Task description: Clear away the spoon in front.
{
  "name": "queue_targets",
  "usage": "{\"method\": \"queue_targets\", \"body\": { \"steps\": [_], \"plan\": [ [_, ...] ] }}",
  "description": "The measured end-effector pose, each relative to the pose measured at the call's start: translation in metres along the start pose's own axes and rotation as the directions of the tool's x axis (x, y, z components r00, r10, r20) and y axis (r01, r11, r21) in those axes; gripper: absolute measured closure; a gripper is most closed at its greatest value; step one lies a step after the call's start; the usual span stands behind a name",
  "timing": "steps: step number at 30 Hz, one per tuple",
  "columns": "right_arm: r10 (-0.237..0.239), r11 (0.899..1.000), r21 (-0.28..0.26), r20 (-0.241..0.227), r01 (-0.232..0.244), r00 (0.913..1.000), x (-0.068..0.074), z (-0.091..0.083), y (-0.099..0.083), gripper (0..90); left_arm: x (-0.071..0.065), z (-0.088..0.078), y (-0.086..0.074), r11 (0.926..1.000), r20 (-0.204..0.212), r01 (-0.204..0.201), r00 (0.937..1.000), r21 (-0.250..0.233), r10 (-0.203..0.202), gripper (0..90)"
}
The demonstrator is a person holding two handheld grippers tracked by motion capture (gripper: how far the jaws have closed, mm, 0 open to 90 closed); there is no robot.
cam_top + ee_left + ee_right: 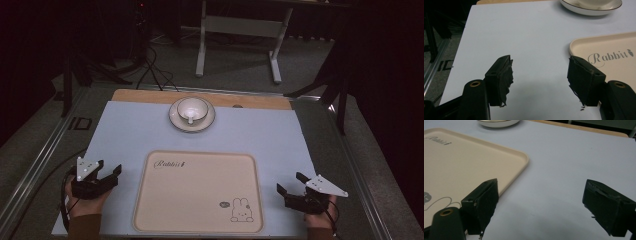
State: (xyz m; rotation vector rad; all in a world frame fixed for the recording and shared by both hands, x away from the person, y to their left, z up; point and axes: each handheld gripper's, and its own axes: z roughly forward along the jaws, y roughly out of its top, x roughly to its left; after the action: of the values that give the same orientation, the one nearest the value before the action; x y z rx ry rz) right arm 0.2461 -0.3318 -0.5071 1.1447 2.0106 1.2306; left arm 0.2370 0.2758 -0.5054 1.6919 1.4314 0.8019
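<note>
Here, both grippers agape beside the tray (197,192), left gripper (111,172), right gripper (289,183).

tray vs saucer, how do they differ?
The tray is a beige rounded rectangle; the saucer is round and white with a dark rim. The tray is much bigger. The tray lies near, between the two grippers, and carries nothing; the saucer sits at the far edge and holds a cup. Both rest flat on the pale blue mat.
</note>
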Motion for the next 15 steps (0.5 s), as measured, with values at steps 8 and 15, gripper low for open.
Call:
{"method": "queue_targets", "body": {
  "steps": [8, 15],
  "plan": [
    [-0.001, 1.0, -0.011, 0.013, 0.001, 0.9999, 0.0036, -0.0021, -0.0008, 12.8, 0.0019, 0.0002, 0.0006, 0.9999, -0.009, 0.014, 0.9999, 0.003, -0.013, 36.1],
    [0.0, 1.0, -0.015, 0.025, 0.0, 0.9997, 0.0032, -0.0013, -0.0009, 12.8, 0.0006, 0.0008, 0.0017, 0.9998, -0.002, 0.019, 0.9998, -0.004, -0.019, 36.2]
  ]
}}
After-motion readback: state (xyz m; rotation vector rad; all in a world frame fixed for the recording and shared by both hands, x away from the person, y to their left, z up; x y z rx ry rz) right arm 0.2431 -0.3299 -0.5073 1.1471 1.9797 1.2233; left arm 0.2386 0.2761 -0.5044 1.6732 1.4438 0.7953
